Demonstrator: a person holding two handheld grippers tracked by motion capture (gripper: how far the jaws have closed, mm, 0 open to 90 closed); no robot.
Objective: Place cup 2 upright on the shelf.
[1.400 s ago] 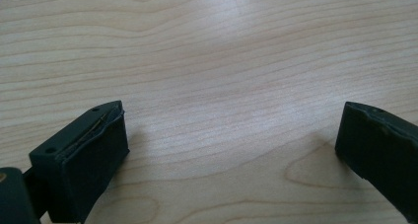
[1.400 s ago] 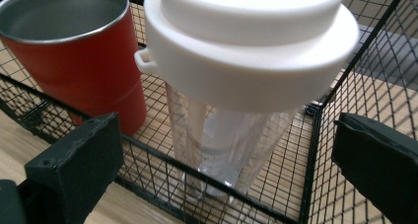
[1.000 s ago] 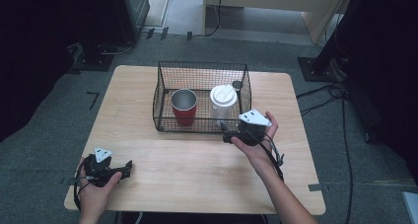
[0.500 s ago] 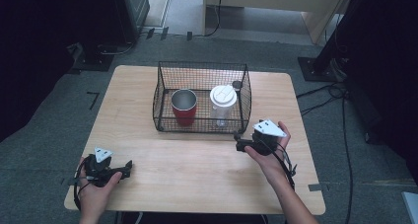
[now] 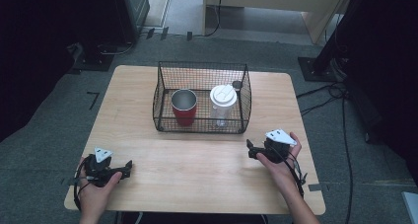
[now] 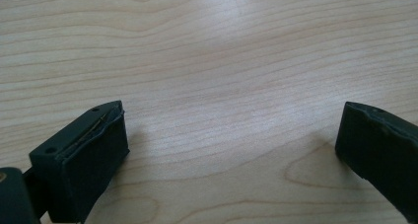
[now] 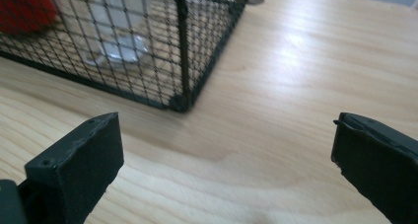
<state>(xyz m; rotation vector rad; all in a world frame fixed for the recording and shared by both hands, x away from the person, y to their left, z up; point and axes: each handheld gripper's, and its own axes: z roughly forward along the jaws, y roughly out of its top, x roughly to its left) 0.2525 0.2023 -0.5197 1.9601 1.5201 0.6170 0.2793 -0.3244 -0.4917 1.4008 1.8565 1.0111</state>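
Left claw (image 5: pixel 129 166): held low at the desk's near left corner, in a person's left hand (image 5: pixel 96 182); its jaws stand wide apart over bare wood and hold nothing.
Right claw (image 5: pixel 250 150): held near the desk's right edge, a little farther in than the left one, in the person's right hand (image 5: pixel 281 162); jaws wide apart, nothing between them, tips turned toward the basket's near right corner but apart from it.
Desk (image 5: pixel 197 184): pale wood with rounded corners; the stretch between the two claws is plain grain.
Wire basket (image 5: pixel 162 118): black mesh, open at the top, standing toward the far edge of the desk at about its middle; in the right gripper view its near corner post (image 7: pixel 183 46) rises just beyond the jaws.
Red cup (image 5: pixel 184 107): upright in the basket's left half, metal-lined mouth open.
Clear cup (image 5: pixel 223 105): upright in the basket's right half, just beside the red cup, capped with a white lid; whether the two touch cannot be told.
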